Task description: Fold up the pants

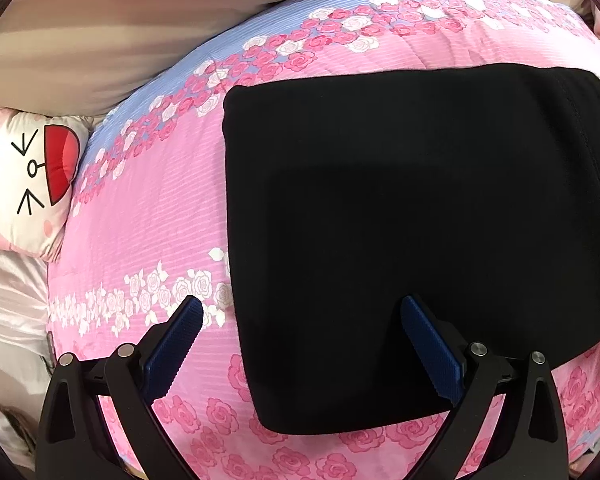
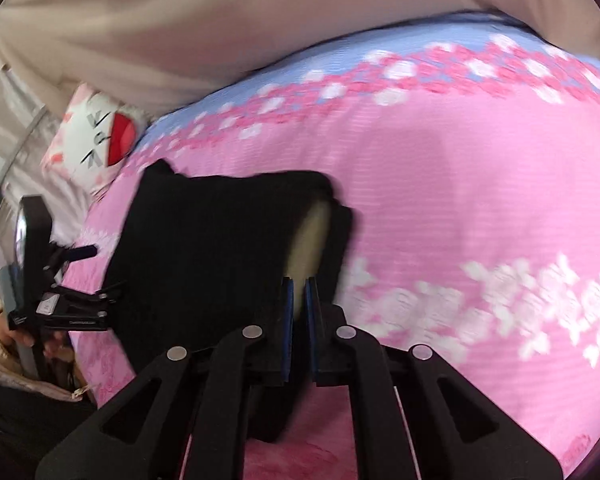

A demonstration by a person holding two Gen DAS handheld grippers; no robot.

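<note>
The black pants point(image 1: 400, 220) lie folded into a flat rectangle on the pink floral quilt point(image 1: 152, 240). My left gripper point(image 1: 300, 312) is open and empty, its blue pads hovering over the near left edge of the pants. In the right wrist view, my right gripper point(image 2: 299, 286) is shut on the right edge of the black pants point(image 2: 204, 248) and lifts a layer, showing a pale lining point(image 2: 312, 236). The left gripper point(image 2: 80, 256) shows there at the far left, beside the pants.
A white cat-face cushion point(image 1: 32, 176) lies off the quilt's left edge; it also shows in the right wrist view point(image 2: 100, 136). Beige bedding point(image 2: 260, 20) lies beyond the quilt. The person's hand point(image 2: 24, 336) holds the left gripper's handle.
</note>
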